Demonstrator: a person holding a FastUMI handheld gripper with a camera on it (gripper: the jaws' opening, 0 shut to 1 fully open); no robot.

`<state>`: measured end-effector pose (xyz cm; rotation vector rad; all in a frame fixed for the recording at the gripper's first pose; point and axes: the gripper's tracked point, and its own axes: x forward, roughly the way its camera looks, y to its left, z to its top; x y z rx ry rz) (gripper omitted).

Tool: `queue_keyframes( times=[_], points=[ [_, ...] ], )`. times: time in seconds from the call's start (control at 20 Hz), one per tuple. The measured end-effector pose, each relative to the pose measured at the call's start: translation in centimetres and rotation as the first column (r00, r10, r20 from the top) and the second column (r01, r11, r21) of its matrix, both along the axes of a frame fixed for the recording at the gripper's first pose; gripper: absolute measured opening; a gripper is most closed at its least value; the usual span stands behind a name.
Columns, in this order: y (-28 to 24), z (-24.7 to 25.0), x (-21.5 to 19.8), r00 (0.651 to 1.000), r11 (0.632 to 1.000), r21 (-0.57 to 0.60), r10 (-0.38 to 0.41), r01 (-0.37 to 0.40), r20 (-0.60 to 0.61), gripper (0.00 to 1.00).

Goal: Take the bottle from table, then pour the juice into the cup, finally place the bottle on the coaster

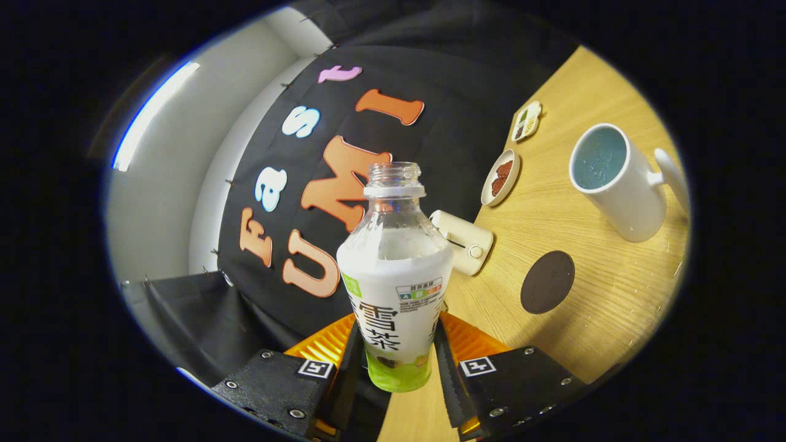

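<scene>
- The bottle [393, 276] is held in the gripper [396, 362]: the jaws pinch its lower, labelled body from both sides, so the take-from-the-surface step looks done.
- The bottle is uncapped, and the view is rolled, so the wooden surface [589, 202] slopes away to one side.
- The cup [614, 181], a mug with a handle, stands on the surface well beyond the jaws and apart from the bottle's mouth; whether the bluish inside is already liquid or just glaze is hard to tell, so I judge the pour as either still to come or only just finished.
- The round dark coaster [548, 282] lies bare between the bottle and the cup, so the final placement remains.
</scene>
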<state>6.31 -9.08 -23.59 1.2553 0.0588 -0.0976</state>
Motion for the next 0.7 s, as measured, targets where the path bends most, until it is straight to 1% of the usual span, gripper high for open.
queue_keyframes(
  times=[0.1,0.2,0.45,0.7],
  points=[
    [-1.0,0.6,0.2,0.999,0.995,0.099,-0.036,0.033,0.032,0.60],
    [-1.7,0.8,1.0,0.997,0.983,0.176,-0.059,0.049,0.052,0.60],
    [-2.1,-0.5,2.0,0.998,0.966,0.252,-0.069,0.066,0.005,0.60],
    [-3.0,-0.7,2.4,0.995,0.935,0.342,-0.096,0.095,-0.015,0.60]
  ],
)
